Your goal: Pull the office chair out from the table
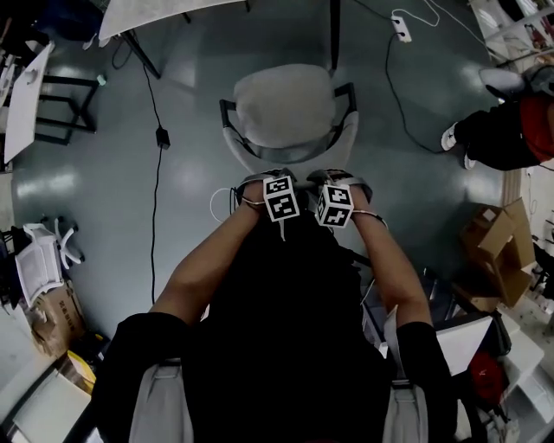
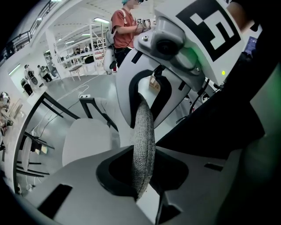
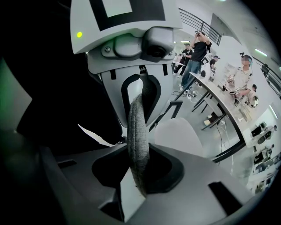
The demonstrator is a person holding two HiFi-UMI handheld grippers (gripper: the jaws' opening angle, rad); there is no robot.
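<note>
On the grey floor point(image 1: 104, 173) straight ahead of us stood one office chair point(image 1: 284, 108), its pale seat fully in view and clear of the white table point(image 1: 156, 13) at the top of the head view. We counted two black armrests point(image 1: 227, 117), one on each side of the seat.

Two grippers were in play, both on the chair's backrest point(image 2: 144, 140), side by side and nearly touching. The left gripper point(image 1: 260, 179) had its jaws pinching the grey fabric top edge. The left gripper view showed that edge running straight through the jaw gap, pads on it. The right gripper point(image 1: 344, 178) had the same hold on the same edge just beside it, which the right gripper view confirmed. Neither pair of jaws was spread and neither was empty. There were two marker cubes point(image 1: 281, 197), one per gripper, both facing up at us.

Elsewhere we counted:
- one power strip point(image 1: 400, 26) near the table;
- one black adapter point(image 1: 161, 137) on a cable at frame left;
- one person point(image 1: 506, 130) in a red top at frame right;
- one open cardboard box point(image 1: 498, 247) below them.
</note>
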